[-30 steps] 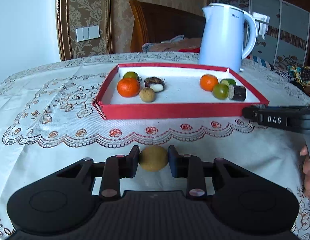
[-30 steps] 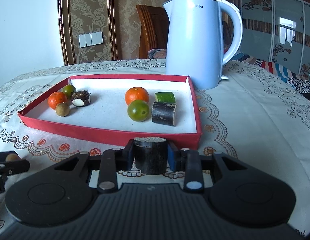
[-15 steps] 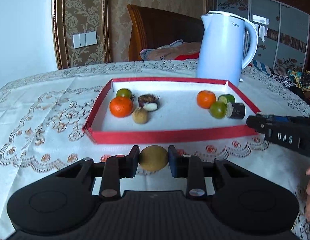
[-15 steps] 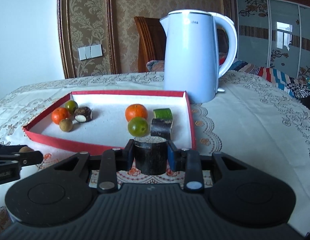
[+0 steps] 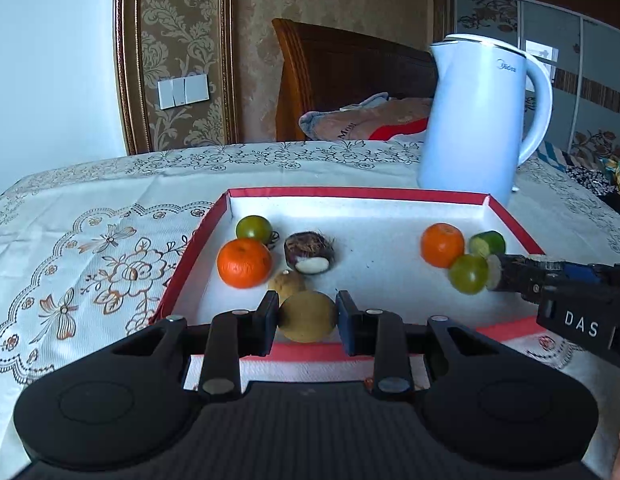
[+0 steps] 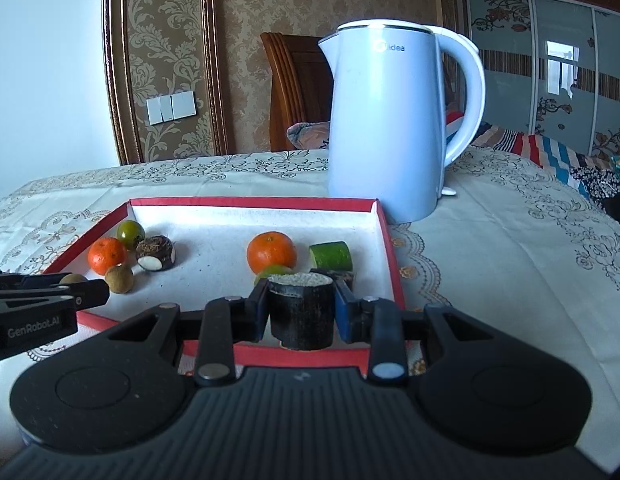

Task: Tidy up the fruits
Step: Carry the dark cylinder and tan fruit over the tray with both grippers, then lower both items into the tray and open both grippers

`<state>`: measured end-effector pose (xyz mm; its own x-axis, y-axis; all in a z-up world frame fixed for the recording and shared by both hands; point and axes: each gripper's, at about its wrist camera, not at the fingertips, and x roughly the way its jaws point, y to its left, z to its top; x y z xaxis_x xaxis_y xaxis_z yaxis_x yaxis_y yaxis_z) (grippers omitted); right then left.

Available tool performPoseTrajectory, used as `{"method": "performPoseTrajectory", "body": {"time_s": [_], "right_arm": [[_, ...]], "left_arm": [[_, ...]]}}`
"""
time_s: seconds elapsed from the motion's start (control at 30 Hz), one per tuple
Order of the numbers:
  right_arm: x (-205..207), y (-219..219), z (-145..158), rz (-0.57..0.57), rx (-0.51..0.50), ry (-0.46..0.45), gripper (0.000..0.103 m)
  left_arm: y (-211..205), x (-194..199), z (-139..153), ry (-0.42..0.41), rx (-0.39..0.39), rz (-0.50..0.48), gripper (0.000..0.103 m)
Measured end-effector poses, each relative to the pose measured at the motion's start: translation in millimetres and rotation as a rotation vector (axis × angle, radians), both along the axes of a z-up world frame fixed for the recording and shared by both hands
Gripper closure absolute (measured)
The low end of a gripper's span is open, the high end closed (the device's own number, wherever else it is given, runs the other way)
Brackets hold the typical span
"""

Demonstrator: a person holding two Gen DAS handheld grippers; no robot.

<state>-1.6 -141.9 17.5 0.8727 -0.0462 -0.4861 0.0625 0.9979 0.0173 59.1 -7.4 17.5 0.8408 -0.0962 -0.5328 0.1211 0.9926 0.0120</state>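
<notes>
The left claw (image 5: 308,316) is gripping a round brown fruit (image 5: 307,316) over the near edge of the red tray (image 5: 389,193), just in front of another brown fruit (image 5: 286,283) and an orange (image 5: 244,262). The right claw (image 6: 301,312) is clamping a dark cane piece (image 6: 301,311) above the tray's right side, near a green fruit (image 6: 273,270). A white kettle (image 6: 385,120) is standing behind on the bench (image 6: 509,248)

This was a lived-in home, likely a bedroom or dining corner. Damask wallpaper (image 5: 182,40) with gilt trim filled the upper left, a carved wooden headboard (image 5: 349,68) stood centre, patterned wardrobe doors (image 6: 549,64) at upper right, and a lace-printed cloth (image 5: 90,248) covered the worktop beside a white kettle (image 6: 385,120).
</notes>
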Motion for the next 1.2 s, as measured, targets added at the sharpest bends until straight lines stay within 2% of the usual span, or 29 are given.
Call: {"method": "performPoseTrajectory", "body": {"time_s": [0.83,1.2], "right_arm": [[30.5,16.4,-13.8,0.012,-0.03,0.069,0.072],[61.3,25.1,-26.8,-0.01,-0.056,0.123,0.072]], "left_arm": [[-5.4,37.0,-13.1,0.015,0.031,0.044,0.073],[-13.6,51.9,-23.2,-0.003,0.094,0.074,0.072]]}}
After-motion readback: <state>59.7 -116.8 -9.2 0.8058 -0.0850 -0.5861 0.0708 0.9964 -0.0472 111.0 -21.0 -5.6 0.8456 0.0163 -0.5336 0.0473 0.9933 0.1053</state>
